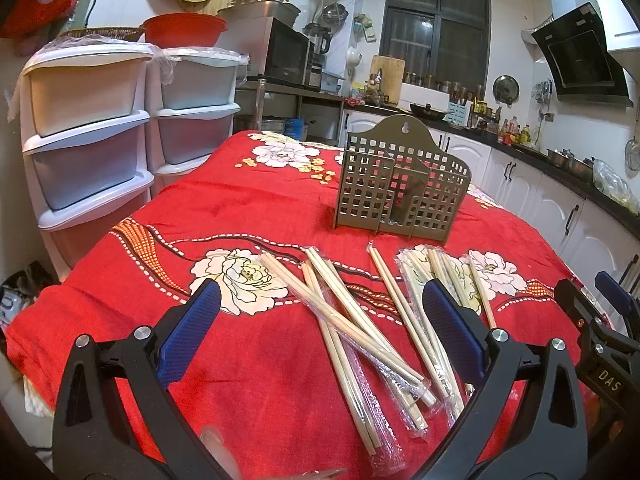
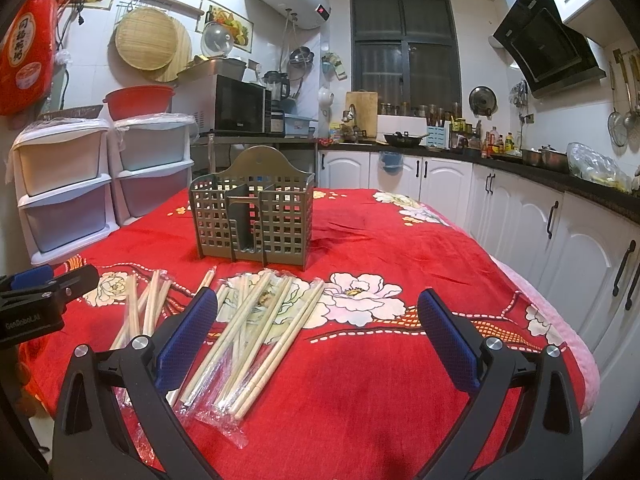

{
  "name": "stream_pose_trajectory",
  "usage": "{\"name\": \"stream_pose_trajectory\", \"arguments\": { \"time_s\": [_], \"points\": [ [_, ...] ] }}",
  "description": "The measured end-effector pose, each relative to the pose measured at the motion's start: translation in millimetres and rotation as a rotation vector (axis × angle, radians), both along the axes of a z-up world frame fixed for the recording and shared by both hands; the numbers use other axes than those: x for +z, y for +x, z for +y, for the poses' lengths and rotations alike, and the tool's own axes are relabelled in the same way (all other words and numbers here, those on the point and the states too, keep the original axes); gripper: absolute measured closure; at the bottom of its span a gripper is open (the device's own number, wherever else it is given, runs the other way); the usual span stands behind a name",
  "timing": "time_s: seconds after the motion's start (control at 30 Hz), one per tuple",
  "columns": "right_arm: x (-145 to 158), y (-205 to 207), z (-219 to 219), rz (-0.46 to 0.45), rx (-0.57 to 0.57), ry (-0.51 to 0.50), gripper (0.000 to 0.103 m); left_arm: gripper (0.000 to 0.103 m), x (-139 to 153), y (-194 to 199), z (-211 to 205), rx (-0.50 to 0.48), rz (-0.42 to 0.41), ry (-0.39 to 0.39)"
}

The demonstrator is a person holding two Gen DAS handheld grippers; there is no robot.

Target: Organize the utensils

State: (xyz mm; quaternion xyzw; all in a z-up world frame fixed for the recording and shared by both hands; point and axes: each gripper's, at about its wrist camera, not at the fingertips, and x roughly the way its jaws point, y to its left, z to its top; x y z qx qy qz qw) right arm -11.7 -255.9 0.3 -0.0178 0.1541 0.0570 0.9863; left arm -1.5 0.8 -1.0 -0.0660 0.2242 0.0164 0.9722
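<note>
The left tongs (image 1: 320, 320) hang wide open above the tabletop (image 1: 248, 208), gripping nothing; the right tongs (image 2: 316, 320) are likewise spread wide and empty. A red cloth with white flowers (image 2: 400, 248) covers the tabletop. On it stands a grey perforated utensil holder (image 1: 402, 184), upright, with divided compartments and an arched back with a hanging hole — nothing shows inside it. Near the holder, on the side toward the cameras, lie the wooden chopsticks (image 1: 352, 320), many in clear plastic sleeves; they fall into two loose heaps, one crossing under the left tongs, the other (image 2: 256, 332) just beside the left finger of the right tongs. Each tool shows at the edge of the other's view — apart, not touching. White plastic drawer units (image 2: 64, 196) stand beside the tabletop.
</note>
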Motion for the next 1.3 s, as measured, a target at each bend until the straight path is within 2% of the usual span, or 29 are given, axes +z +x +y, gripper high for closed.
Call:
{"name": "stream_pose_trajectory", "arguments": {
  "time_s": [0.57,0.73,0.93,1.07,1.2,1.3],
  "points": [
    [-1.4,4.4,8.6,0.02,0.028,-0.02,0.006,0.01,3.0,1.7,7.1,0.02,0.011,-0.017],
    [-1.3,9.3,21.9,0.051,0.08,-0.073,0.006,0.01,4.9,3.5,23.2,0.048,0.014,-0.027],
    [0.5,21.9,37.2,0.093,0.152,-0.112,0.006,0.01,2.6,11.2,42.5,0.069,0.068,-0.039],
    [2.3,42.5,44.3,0.168,0.218,-0.081,0.006,0.01,2.5,20.8,53.2,0.087,0.1,-0.04],
    [-2.6,73.3,42.7,0.314,0.284,0.035,0.006,0.01,0.3,35.8,60.7,0.073,0.15,-0.077],
    [-4.7,90.4,41.1,0.39,0.295,0.074,0.006,0.01,-2.5,48.2,61.8,0.053,0.18,-0.088]
  ]
}}
